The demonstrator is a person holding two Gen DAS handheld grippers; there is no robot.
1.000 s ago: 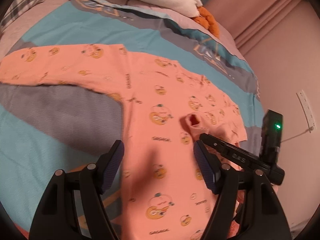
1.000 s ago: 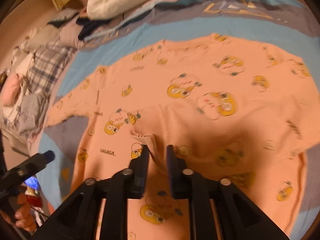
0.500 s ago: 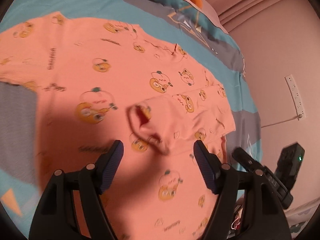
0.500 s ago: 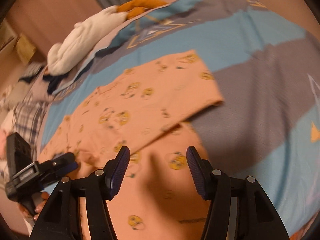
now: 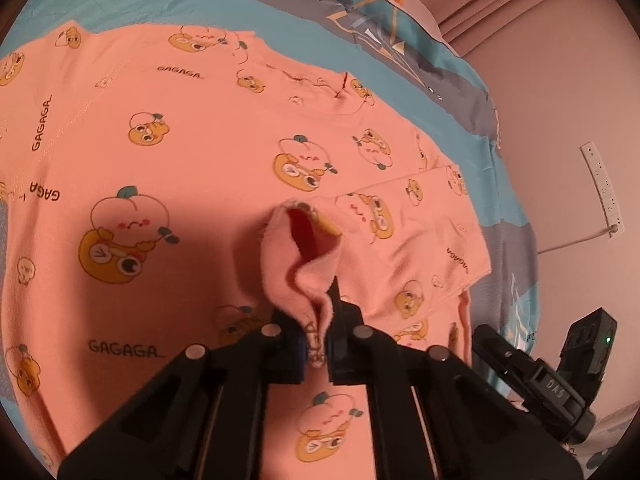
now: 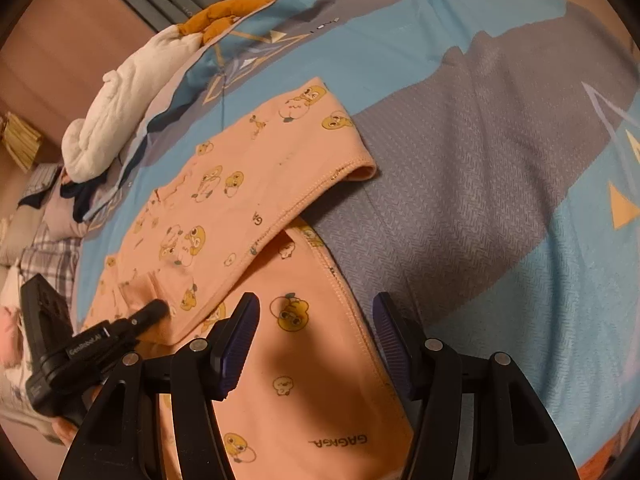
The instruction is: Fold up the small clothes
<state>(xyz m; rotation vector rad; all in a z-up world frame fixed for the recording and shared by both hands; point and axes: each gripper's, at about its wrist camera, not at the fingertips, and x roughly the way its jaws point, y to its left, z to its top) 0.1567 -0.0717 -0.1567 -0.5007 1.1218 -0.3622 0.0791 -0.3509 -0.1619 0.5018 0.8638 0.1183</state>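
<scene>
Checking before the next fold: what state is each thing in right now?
Left gripper: shut on the sleeve cuff.
Sleeve cuff: pinched, mouth gaping.
Right gripper: open, holding nothing, above the shirt hem.
Pink shirt: spread on the bed, one sleeve folded across the body.

Soft matt printed shirt (image 5: 224, 152) on woven bedspread (image 6: 480, 184).

"GAGAGA" printed in dark letters across the peach top (image 5: 208, 152) — repeated among its cartoon fruit, "GenRobot.AI" on the left gripper (image 6: 154, 312) body, "DAS" on the right gripper's (image 5: 486, 336) black arm
</scene>
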